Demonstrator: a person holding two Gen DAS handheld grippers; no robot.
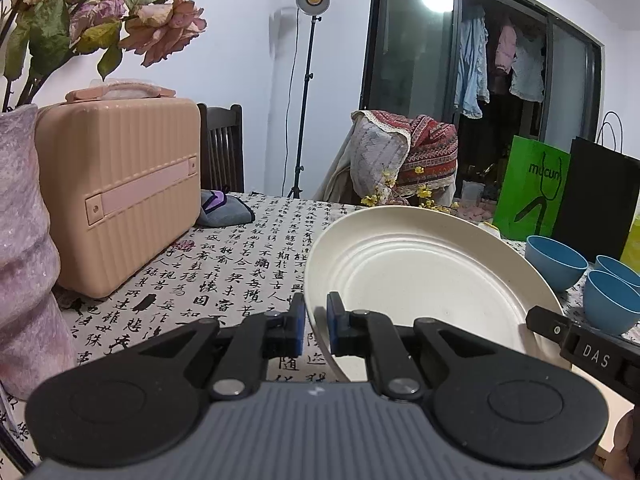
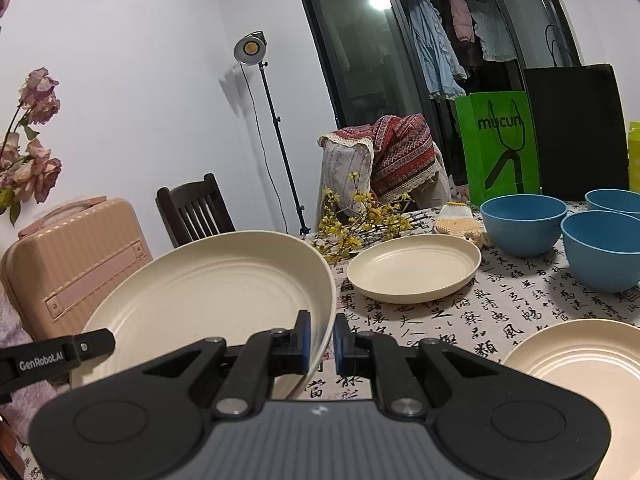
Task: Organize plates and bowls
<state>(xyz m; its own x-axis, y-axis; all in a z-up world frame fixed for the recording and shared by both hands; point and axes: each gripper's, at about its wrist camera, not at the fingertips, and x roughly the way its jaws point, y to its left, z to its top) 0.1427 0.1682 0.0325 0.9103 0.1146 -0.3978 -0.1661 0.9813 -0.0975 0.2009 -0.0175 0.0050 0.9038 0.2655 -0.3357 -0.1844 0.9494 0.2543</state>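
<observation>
Gleaming faintly, a cream ridged plate (image 2: pixel 208 292) is held tilted, hollow face upward, above the desk (image 2: pixel 460 320). Its opposite rims are pinched by the fingers of the left gripper (image 1: pixel 316 320) and right gripper (image 2: pixel 322 338).

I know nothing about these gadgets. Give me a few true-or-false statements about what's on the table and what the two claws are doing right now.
1. Both grippers pinch the same cream plate. True: the left gripper and right gripper clamp opposite rims.
2. The held plate lies flat on the table. False: it is lifted and tilted.
3. Three blue bowls stand on the tablecloth. True.
4. The bowls are stacked. False: they stand side by side.
5. The shopping bag is red. False: it is green.
</observation>
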